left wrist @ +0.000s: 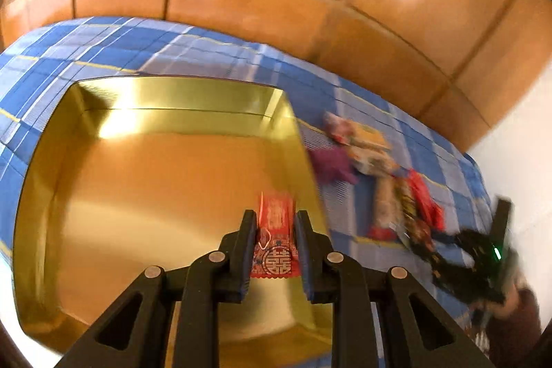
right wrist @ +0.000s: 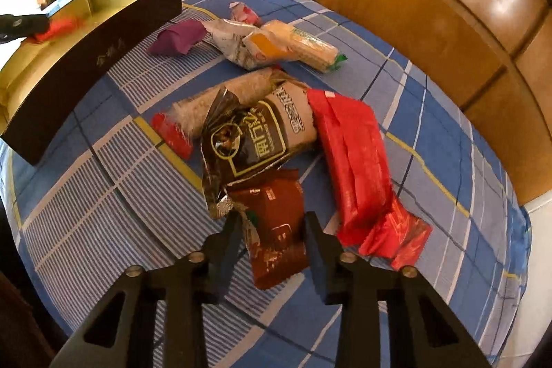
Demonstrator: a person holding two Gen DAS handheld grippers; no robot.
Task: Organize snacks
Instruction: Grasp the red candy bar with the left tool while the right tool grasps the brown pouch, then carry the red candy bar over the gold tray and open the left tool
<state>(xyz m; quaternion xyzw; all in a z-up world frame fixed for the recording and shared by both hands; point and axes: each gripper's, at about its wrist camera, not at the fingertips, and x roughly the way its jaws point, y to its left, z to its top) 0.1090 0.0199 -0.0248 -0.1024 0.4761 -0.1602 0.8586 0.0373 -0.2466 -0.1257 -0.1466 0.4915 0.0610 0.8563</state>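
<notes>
My left gripper (left wrist: 275, 216) is shut on a red snack packet (left wrist: 276, 250) with white double-happiness print and holds it above the open gold box (left wrist: 103, 195), near the box's right wall. That gripper and its packet show blurred at the far left of the right wrist view. My right gripper (right wrist: 272, 219) is down on the snack pile, its pads against both sides of a brown-red packet (right wrist: 276, 230) lying on the bedsheet. Beside it lie a dark brown bag (right wrist: 241, 140) and a long red packet (right wrist: 355, 161).
The blue plaid sheet (right wrist: 103, 230) covers a bed against a wooden headboard (right wrist: 431, 6). More snacks lie farther back: a purple packet (right wrist: 179, 37), a biscuit pack (right wrist: 310, 47) and a rice cracker roll (right wrist: 220, 102). The box's dark outer wall (right wrist: 86, 68) stands to the left.
</notes>
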